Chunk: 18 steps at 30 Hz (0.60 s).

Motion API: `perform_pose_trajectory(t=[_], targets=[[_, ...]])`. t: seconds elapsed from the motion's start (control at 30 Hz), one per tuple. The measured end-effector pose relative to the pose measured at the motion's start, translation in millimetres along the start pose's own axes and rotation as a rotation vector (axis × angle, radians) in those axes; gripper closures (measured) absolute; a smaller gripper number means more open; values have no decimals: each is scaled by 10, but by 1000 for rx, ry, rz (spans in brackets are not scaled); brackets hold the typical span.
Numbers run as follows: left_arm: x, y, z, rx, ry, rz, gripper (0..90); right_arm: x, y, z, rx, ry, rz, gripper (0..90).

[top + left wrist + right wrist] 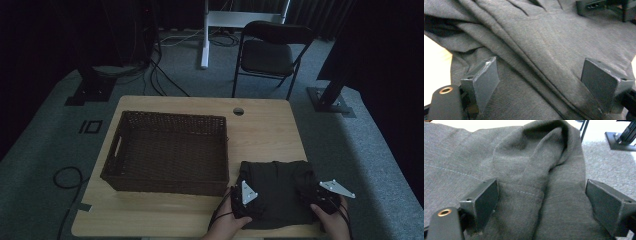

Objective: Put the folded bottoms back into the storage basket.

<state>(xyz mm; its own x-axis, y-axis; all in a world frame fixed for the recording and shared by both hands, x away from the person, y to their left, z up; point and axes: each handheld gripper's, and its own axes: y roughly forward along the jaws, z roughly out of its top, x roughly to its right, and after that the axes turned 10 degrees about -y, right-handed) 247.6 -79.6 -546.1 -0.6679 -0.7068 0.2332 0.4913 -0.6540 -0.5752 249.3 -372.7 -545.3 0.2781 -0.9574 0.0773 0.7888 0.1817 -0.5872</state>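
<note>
One folded grey garment (277,192), one wicker basket (170,150), two open claws.

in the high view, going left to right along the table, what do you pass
wicker basket → left tongs → dark grey garment → right tongs

Light wooden table (260,130), wicker basket (170,150) left, dark folded garment (280,187) front right
</note>
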Motion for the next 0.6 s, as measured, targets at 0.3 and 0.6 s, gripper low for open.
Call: perform_pose_trajectory(t=[0.3,0.6], targets=[[15,128,56,-76,-85,-10,90,-60,60,-7,-2,8,30,135],[28,207,119,-61,-66,7,442,-59,77,1,-25,114,110,437]])
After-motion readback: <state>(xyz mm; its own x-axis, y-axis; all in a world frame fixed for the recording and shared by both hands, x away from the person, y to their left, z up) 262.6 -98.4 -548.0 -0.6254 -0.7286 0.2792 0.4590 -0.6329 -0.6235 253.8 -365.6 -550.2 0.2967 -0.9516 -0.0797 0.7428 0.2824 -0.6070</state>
